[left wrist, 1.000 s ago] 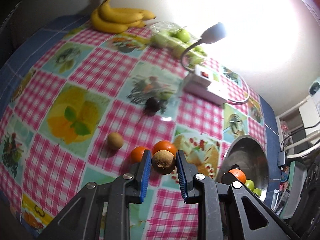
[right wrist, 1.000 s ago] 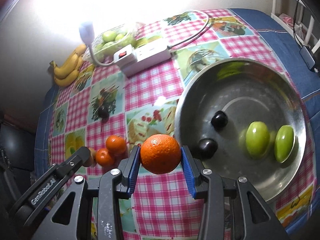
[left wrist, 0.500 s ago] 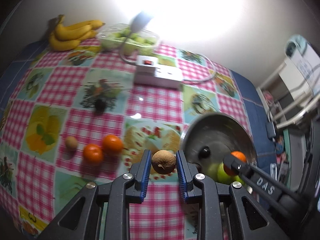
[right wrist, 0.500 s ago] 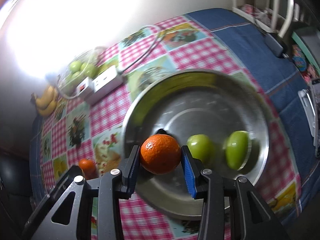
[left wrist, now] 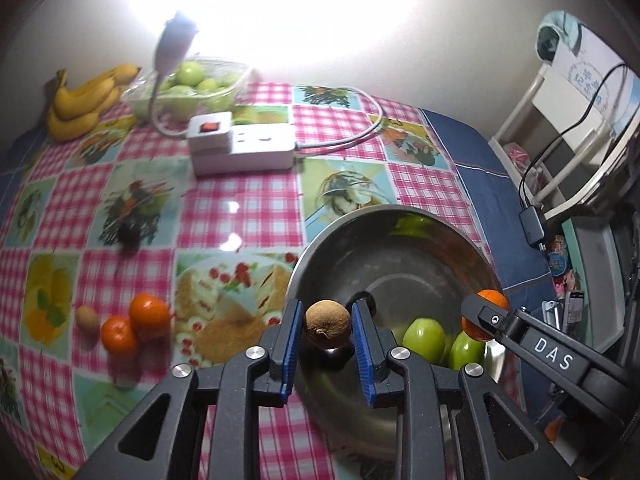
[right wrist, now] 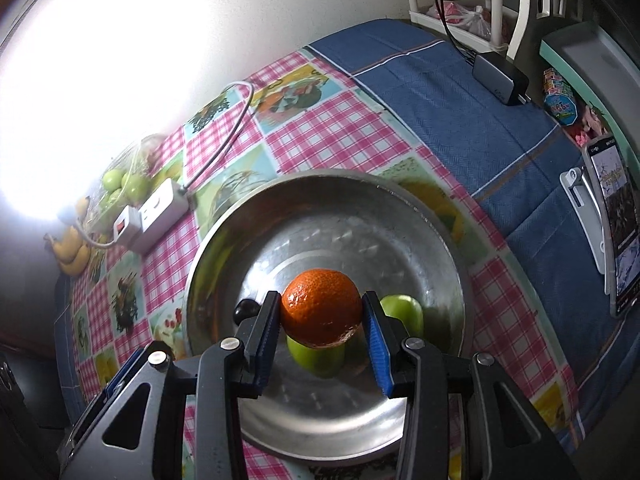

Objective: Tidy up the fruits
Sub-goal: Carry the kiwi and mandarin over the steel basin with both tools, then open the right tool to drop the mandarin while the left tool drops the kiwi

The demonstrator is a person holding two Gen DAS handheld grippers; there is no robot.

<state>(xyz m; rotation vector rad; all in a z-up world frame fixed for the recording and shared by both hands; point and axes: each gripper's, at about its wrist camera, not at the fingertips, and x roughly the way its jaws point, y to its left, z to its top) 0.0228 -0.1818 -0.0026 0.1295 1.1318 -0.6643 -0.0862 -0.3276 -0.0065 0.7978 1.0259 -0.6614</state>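
Step in hand: delivery to the steel bowl point(right wrist: 448, 240). Your left gripper point(left wrist: 327, 326) pinches a kiwi point(left wrist: 328, 322) over the bowl's near rim; your right gripper point(right wrist: 322, 318) pinches an orange point(right wrist: 321, 308) above its middle. Next: lower, spread jaws, avoid the green fruits point(left wrist: 424, 338).

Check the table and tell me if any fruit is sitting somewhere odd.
One dark fruit lies alone on the tablecloth, apart from the two oranges and small brown fruit grouped nearer the steel bowl. It is blurred, so its kind is unclear. Nothing looks spilled or damaged.
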